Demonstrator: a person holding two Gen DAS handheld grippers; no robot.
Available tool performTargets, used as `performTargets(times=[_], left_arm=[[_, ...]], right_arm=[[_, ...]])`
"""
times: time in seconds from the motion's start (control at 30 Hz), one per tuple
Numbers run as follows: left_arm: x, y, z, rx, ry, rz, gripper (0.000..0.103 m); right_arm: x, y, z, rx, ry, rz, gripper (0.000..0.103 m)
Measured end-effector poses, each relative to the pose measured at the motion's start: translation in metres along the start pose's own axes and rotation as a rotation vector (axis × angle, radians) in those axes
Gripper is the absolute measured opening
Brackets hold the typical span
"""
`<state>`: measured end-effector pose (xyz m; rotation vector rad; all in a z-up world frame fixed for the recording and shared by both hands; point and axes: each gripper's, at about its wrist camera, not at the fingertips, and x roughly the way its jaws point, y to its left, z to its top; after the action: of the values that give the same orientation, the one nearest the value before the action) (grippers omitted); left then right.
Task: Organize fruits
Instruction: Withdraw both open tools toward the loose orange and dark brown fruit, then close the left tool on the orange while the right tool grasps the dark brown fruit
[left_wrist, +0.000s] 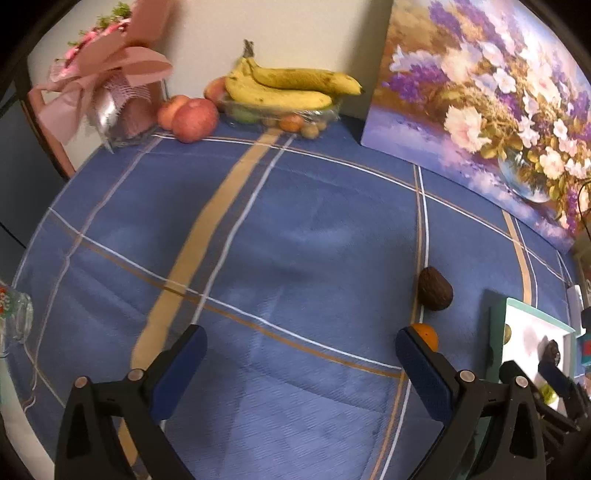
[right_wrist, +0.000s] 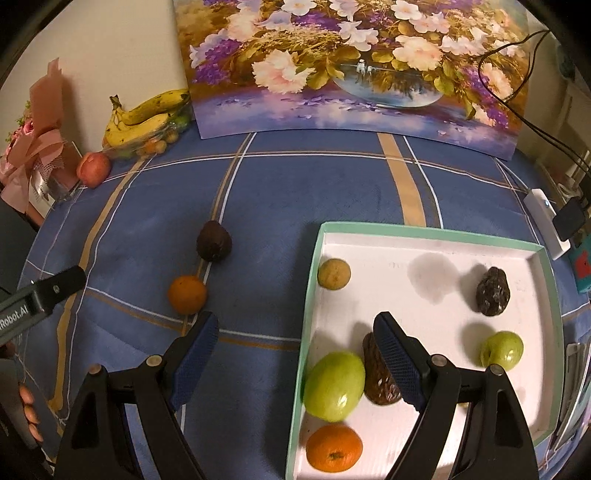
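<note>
A white tray (right_wrist: 436, 243) with a green rim holds several fruits: a large green apple (right_wrist: 334, 386), an orange (right_wrist: 334, 447), a brown avocado (right_wrist: 378, 376), a small tan fruit (right_wrist: 334, 274), a dark avocado (right_wrist: 493, 291) and a small green apple (right_wrist: 502, 350). On the blue cloth lie a dark avocado (right_wrist: 213, 241) (left_wrist: 435, 288) and an orange (right_wrist: 187, 294) (left_wrist: 426, 335). My right gripper (right_wrist: 295, 332) is open and empty over the tray's left rim. My left gripper (left_wrist: 299, 345) is open and empty above the cloth, the orange just beyond its right finger.
Bananas (left_wrist: 284, 86) lie on a clear bowl of small fruit at the back, with two red apples (left_wrist: 188, 118) and a pink-wrapped bouquet (left_wrist: 110, 92) beside them. A flower painting (right_wrist: 351, 62) leans on the wall. A white device (right_wrist: 546, 221) and cables sit at the right.
</note>
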<state>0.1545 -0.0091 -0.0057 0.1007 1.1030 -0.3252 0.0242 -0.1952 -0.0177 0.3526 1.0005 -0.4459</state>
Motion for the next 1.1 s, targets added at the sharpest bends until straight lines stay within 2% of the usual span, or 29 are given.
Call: performTargets(times=[0.1, 0.23, 0.3, 0.43, 0.6, 0.77, 0.8, 0.93, 1.1], left_arm=[[0.009, -0.01, 0.001, 0.021, 0.014, -0.017, 0.103], [0.021, -0.025, 0.002, 0.035, 0.046, -0.091, 0.098], [0.026, -0.033, 0.002, 0.05, 0.061, -0.112, 0.084], [0.036, -0.051, -0.004, 0.077, 0.092, -0.159, 0.075], [0.044, -0.068, -0.012, 0.107, 0.125, -0.204, 0.052], [0.05, -0.076, -0.015, 0.116, 0.158, -0.225, 0.044], [0.051, -0.076, -0.015, 0.116, 0.162, -0.226, 0.038], [0.051, -0.076, -0.014, 0.106, 0.163, -0.239, 0.035], [0.042, -0.058, -0.005, 0.032, 0.121, -0.24, 0.034]], right_arm=[[0.003, -0.004, 0.007, 0.001, 0.004, -0.015, 0.086], [0.007, -0.015, 0.018, 0.02, -0.003, -0.035, 0.086], [0.009, -0.019, 0.021, 0.027, -0.008, -0.041, 0.086], [0.014, -0.028, 0.026, 0.042, -0.005, -0.051, 0.086], [0.019, -0.037, 0.03, 0.064, 0.0, -0.054, 0.086], [0.021, -0.038, 0.031, 0.065, 0.003, -0.057, 0.086], [0.02, -0.038, 0.031, 0.064, 0.003, -0.057, 0.086], [0.02, -0.036, 0.031, 0.059, 0.001, -0.057, 0.086], [0.017, -0.033, 0.032, 0.058, -0.017, -0.052, 0.086]])
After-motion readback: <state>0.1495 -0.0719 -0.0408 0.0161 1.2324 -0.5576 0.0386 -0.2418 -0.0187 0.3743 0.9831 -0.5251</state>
